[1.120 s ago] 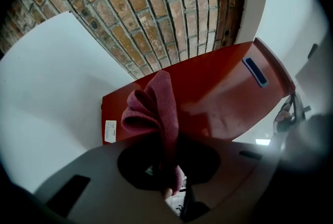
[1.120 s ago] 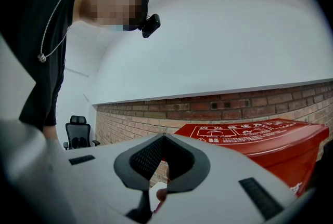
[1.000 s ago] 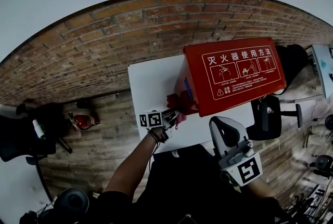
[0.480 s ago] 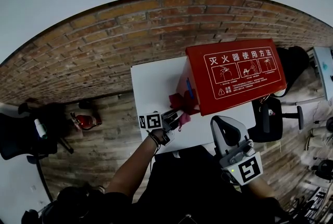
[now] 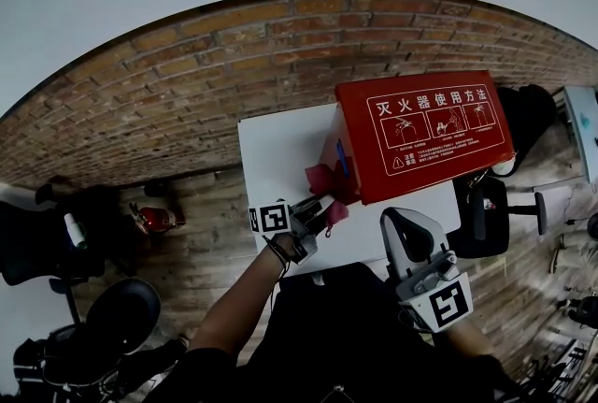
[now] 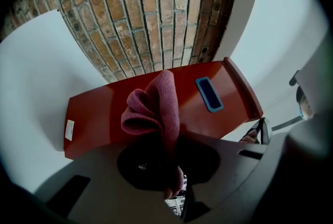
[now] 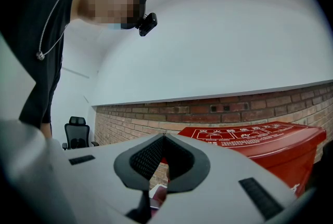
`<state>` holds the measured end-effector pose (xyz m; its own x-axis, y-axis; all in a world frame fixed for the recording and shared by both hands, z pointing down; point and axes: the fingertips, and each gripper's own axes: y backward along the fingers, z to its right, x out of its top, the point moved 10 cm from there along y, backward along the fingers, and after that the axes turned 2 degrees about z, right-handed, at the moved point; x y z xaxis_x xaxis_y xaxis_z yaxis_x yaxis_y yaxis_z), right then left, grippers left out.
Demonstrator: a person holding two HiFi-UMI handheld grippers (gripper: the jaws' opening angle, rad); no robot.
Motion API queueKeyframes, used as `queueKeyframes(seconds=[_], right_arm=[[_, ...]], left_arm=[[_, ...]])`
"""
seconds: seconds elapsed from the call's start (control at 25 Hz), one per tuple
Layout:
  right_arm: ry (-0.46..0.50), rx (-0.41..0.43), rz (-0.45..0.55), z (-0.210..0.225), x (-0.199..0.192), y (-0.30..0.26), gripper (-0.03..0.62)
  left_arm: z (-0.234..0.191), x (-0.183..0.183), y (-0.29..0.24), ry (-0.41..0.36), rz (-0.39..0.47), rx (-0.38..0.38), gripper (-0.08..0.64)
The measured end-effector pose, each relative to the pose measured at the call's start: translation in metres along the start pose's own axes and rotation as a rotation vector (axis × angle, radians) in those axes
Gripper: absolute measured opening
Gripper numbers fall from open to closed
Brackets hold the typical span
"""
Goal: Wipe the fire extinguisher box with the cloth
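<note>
The red fire extinguisher box (image 5: 420, 135) stands on a white table (image 5: 276, 149), its lid printed with white instructions. My left gripper (image 5: 314, 210) is shut on a dark pink cloth (image 5: 321, 179), which is bunched against the box's left side wall. In the left gripper view the cloth (image 6: 154, 106) rises from the jaws in front of the red wall (image 6: 99, 116), beside a blue inset handle (image 6: 209, 94). My right gripper (image 5: 404, 229) hangs near my body, below the box, shut and holding nothing. The right gripper view shows the closed jaws (image 7: 163, 140) and the box lid (image 7: 250, 137) beyond.
The table stands on a brick floor (image 5: 187, 83). A small red extinguisher (image 5: 152, 219) lies on the floor to the left. A black office chair (image 5: 481, 209) stands right of the table, and another dark chair (image 5: 112, 317) at the lower left.
My left gripper has shifted slightly right and down along the box's side with the cloth. The right gripper has hardly moved. A dark chair has come into view at lower left.
</note>
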<state>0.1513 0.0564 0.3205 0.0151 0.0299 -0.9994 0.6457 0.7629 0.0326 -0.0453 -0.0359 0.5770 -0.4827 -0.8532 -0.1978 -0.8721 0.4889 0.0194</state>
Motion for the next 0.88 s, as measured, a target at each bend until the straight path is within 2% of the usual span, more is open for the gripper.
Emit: queueKeyframes(seconds=[0.16, 0.4, 0.88], right_arm=[[-0.011, 0.000, -0.019, -0.002, 0.001, 0.001, 0.020], [0.037, 0.007, 0.026, -0.002, 0.005, 0.001, 0.020], [0.046, 0.007, 0.033, -0.005, 0.008, 0.006, 0.020]], left_arm=[[0.011, 0.002, 0.000, 0.005, 0.007, -0.021, 0.092], [0.028, 0.003, 0.000, 0.021, 0.018, -0.058, 0.092], [0.069, 0.006, -0.001, 0.068, 0.051, -0.163, 0.094]])
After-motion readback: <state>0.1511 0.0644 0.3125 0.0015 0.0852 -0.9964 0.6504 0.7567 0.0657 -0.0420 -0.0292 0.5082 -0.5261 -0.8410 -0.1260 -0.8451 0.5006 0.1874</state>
